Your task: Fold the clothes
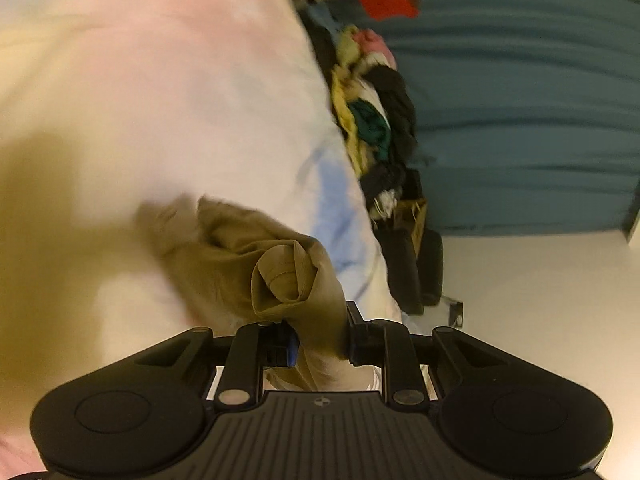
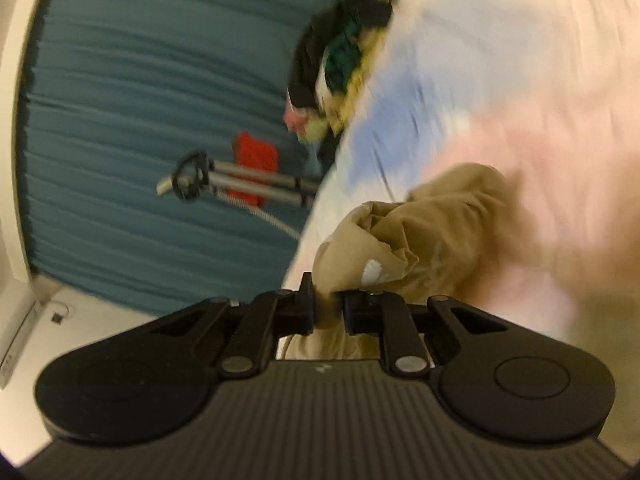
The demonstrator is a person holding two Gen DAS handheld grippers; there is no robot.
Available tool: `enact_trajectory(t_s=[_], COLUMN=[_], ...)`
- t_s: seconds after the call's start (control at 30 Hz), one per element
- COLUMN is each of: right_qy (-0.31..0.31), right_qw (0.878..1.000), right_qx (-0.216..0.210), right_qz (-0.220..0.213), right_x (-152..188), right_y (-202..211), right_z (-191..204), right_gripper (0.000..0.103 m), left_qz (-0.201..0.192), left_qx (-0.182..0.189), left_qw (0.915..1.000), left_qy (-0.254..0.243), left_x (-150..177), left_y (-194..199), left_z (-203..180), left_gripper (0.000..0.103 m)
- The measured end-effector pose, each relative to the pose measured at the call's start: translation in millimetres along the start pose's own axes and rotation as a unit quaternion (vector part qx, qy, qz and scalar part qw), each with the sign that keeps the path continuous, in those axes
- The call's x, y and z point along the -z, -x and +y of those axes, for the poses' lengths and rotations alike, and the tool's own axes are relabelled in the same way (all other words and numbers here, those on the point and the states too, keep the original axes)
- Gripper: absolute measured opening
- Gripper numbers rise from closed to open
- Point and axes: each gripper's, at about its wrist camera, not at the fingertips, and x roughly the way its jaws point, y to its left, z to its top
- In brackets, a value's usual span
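Tan cloth, one garment (image 1: 240, 256), is bunched and gripped at two places: the left claw (image 1: 320, 340) is clamped on a rolled, hem-like edge of it, and the right claw (image 2: 328, 312) is clamped on another wad of the same fabric, a small white tag showing just above its jaws. Garment hangs between the two claws over a pale bedsheet (image 1: 160, 100) with washed-out pink and blue patches; how much of it rests on the sheet I cannot tell, both views being blurred. No crease, no flat panel, no folded edge anywhere on it. My reading: the fold itself is not yet begun, only the pick-up is made. Spreading flat and folding remain. Beyond the sheet's edge a heap of mixed clothes (image 1: 372, 120) waits, black, green, yellow and pink, against a teal curtain (image 1: 520, 100). Most of the job looks ahead.
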Motion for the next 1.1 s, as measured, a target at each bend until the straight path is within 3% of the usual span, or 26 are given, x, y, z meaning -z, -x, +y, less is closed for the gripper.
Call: enact_trajectory(t_s=[0.13, 0.27, 0.4, 0.47, 0.57, 0.67, 0.77, 0.93, 1.1], right_qy=[0.029, 0.075, 0.112, 0.124, 0.111, 0.085, 0.057, 0.025, 0.001], right_qw=[0.998, 0.994, 0.986, 0.982, 0.983, 0.989, 0.992, 0.992, 0.985], right_qx=[0.015, 0.017, 0.021, 0.026, 0.042, 0.069, 0.089, 0.112, 0.168], right_qz=[-0.052, -0.083, -0.123, -0.140, -0.139, -0.104, -0.067, -0.054, -0.036], right_x=[-79.8, -161.4, -214.0, -227.4, -233.2, -223.3, -199.3, -161.9, -149.2], right_y=[-0.4, -12.3, -21.7, -30.5, -49.9, -62.0, -61.8, -49.6, -37.8], right_z=[20.1, 36.6, 35.9, 21.5, -23.1, -84.0, -139.1, -180.8, -185.5], right_gripper=[0.017, 0.017, 0.017, 0.017, 0.017, 0.017, 0.017, 0.018, 0.018], left_qz=[0.026, 0.027, 0.031, 0.030, 0.039, 0.059, 0.083, 0.086, 0.081], left_qx=[0.019, 0.047, 0.078, 0.071, 0.034, -0.031, -0.045, -0.051, -0.089], left_qw=[0.9993, 0.9975, 0.9929, 0.9911, 0.9871, 0.9734, 0.9621, 0.9518, 0.9259], left_qy=[-0.018, -0.047, -0.085, -0.108, -0.151, -0.219, -0.256, -0.290, -0.358], left_x=[1.8, 3.1, 9.3, 18.2, 34.4, 42.4, 48.1, 62.5, 68.0], left_y=[-81.3, -169.7, -243.3, -275.1, -305.4, -322.4, -325.2, -311.3, -296.2], left_z=[-70.7, -139.9, -177.4, -176.1, -146.1, -101.6, -63.9, -34.4, -40.5], left_gripper=[0.023, 0.023, 0.023, 0.024, 0.024, 0.024, 0.024, 0.027, 0.036])
